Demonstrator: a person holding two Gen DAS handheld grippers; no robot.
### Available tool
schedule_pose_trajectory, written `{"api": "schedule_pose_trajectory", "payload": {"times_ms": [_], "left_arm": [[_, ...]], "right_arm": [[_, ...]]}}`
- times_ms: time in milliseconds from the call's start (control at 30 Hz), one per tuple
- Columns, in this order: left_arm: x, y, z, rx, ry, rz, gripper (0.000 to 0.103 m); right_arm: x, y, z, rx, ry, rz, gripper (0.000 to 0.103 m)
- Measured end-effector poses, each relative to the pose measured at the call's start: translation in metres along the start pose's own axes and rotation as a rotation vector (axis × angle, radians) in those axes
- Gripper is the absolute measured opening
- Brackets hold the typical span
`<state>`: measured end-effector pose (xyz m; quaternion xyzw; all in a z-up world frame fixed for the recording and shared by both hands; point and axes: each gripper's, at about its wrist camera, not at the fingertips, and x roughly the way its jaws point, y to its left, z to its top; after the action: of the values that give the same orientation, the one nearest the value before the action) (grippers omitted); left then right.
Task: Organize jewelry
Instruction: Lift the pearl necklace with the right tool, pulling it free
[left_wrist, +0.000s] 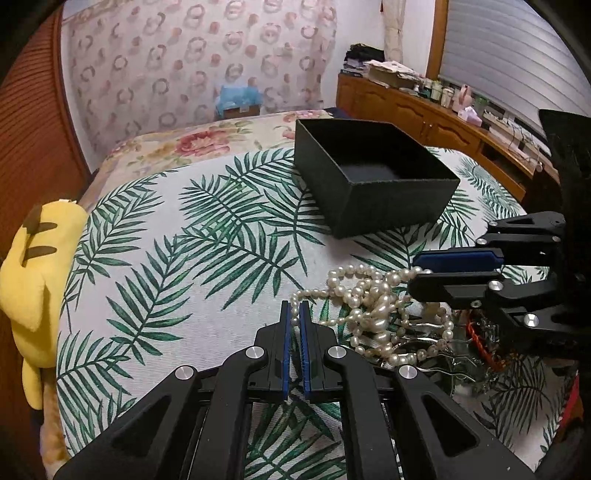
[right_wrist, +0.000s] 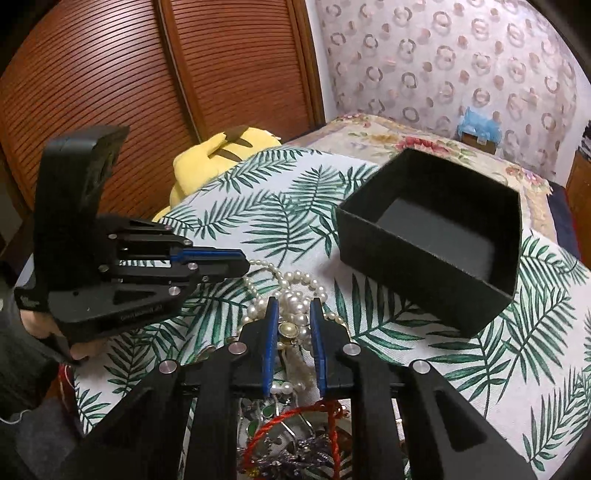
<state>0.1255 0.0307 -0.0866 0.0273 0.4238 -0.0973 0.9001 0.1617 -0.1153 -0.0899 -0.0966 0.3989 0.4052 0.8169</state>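
- On the palm-leaf cloth (left_wrist: 192, 258), at the six o'clock edge of both views: one tangled heap of pearl strands (left_wrist: 373, 306), not yet sorted.
- Left gripper (left_wrist: 295, 317): jaws almost together, pinching a single loop of the pearl strands at the heap's nine o'clock side, as seen from the left wrist.
- Right gripper (right_wrist: 293, 321): jaws narrowed around the thick of the heap, pearls and a gold-rimmed bead (right_wrist: 287, 329) between the blue pads; the pads appear to press on the bundle.
- Black box (right_wrist: 436, 243): open, lidless, at two o'clock from the heap in the right wrist view, standing apart from it. Dark lining visible; no jewelry inside.
- Progress, as judged: early. Nothing is stowed; both grippers have hold of the pearls, seemingly to draw the knot apart or lift it. Untangling, transfer to the box, and the remaining pieces are all outstanding.
- Further stock, unsorted: red cord (right_wrist: 295, 417) and dark purplish metal pieces at six o'clock, under the right gripper.
- Hard to make out: how many strands form the heap, and whether the red cord is a bracelet; these pieces are half covered by the gripper frame and cut off by the picture edge.
- Incidental: yellow plush toy (left_wrist: 37, 266) at nine o'clock, off the cloth.
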Motion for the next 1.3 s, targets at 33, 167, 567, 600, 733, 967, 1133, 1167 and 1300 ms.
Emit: {"api": "schedule_pose_trajectory", "payload": {"times_ms": [33,167,567,600,733,967,1133,1167,1300], "left_arm": [[0.001,-0.001,-0.001,0.003,0.003,0.002,0.004],[0.003,-0.001,-0.004,0.003,0.012,0.003,0.004],[0.002,-0.003,-0.006,0.009,0.008,0.005,0.004],[0.002,-0.003,-0.007,0.008,0.008,0.004,0.004],[0.001,-0.004,-0.008,0.011,0.009,0.010,0.004],[0.001,-0.001,-0.009,0.006,0.007,0.004,0.003],[0.000,-0.001,-0.009,0.008,0.007,-0.002,0.003],[0.000,-0.001,-0.009,0.009,0.007,-0.002,0.003],[0.001,-0.001,-0.009,0.010,0.007,-0.004,0.003]], "right_arm": [[0.003,-0.002,-0.001,0.003,0.010,-0.001,0.019],[0.011,-0.003,-0.003,0.016,0.014,0.008,0.019],[0.005,-0.009,-0.001,0.033,-0.021,0.009,0.010],[0.005,-0.009,0.000,0.035,-0.021,0.008,0.010],[-0.004,-0.006,0.000,0.009,-0.032,-0.010,0.011],[-0.002,0.005,0.004,-0.044,-0.027,-0.039,0.032],[0.013,0.008,0.009,-0.062,0.010,-0.022,0.033],[0.015,0.009,0.009,-0.065,0.017,-0.023,0.033],[0.024,0.007,0.010,-0.049,0.042,0.001,0.009]]}}
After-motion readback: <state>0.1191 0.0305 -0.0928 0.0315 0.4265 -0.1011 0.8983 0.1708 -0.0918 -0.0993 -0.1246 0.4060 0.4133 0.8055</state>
